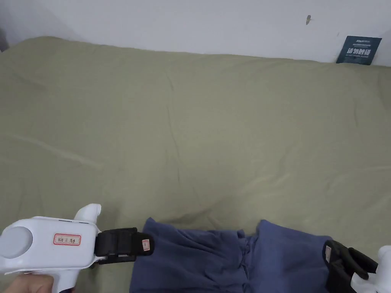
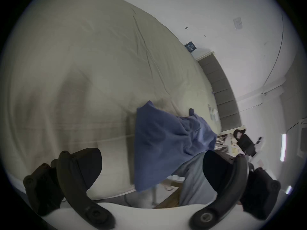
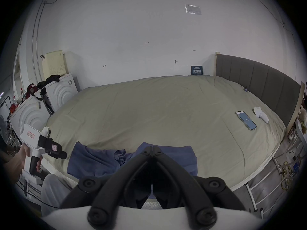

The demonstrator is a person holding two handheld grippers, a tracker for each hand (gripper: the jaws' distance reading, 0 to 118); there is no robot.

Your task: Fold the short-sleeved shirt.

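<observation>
A blue short-sleeved shirt (image 1: 214, 259) lies bunched at the near edge of the bed, with folds gathered toward its middle and part of it hanging over the edge (image 2: 159, 142). My left gripper (image 1: 147, 244) hovers just off the shirt's left edge. In the left gripper view its jaws stand wide open (image 2: 152, 154), with the shirt beyond them and nothing held. My right gripper (image 1: 329, 257) is at the shirt's right edge. In the right gripper view its jaws are closed tip to tip (image 3: 152, 147) in front of the shirt (image 3: 94, 160), and no cloth shows between them.
The olive-green bed sheet (image 1: 191, 133) stretches wide and bare beyond the shirt. A phone (image 3: 245, 120) and a small white object (image 3: 260, 116) lie near the grey headboard (image 3: 257, 77). A dark card (image 1: 358, 49) leans on the wall. White furniture (image 3: 61, 90) stands left of the bed.
</observation>
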